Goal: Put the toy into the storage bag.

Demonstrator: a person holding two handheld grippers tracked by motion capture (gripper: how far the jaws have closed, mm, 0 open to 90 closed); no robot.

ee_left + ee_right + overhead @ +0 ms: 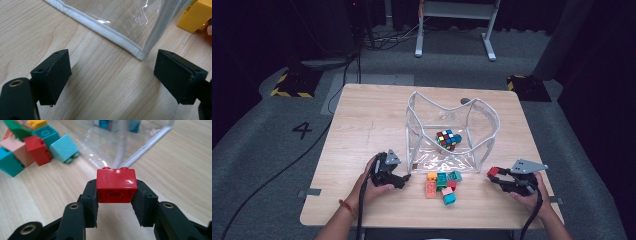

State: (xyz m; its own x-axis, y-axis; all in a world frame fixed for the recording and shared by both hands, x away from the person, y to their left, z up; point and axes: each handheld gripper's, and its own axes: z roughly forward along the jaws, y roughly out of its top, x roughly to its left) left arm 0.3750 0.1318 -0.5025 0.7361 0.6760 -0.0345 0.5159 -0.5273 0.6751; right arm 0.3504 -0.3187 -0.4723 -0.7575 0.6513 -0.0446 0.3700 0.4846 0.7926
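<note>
Wooden tabletop [362, 125] holds a clear bag [452, 130] mid-frame. Right gripper [117, 195] fingers pinch a red block [117, 185] at lower right. Left gripper [112, 72] fingers gape wide by the bag's corner. Grip looks shallow, maybe; the block could slip.

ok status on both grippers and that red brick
Right gripper shut on red brick. Left gripper open at clear bag corner. Nothing in the way.
</note>
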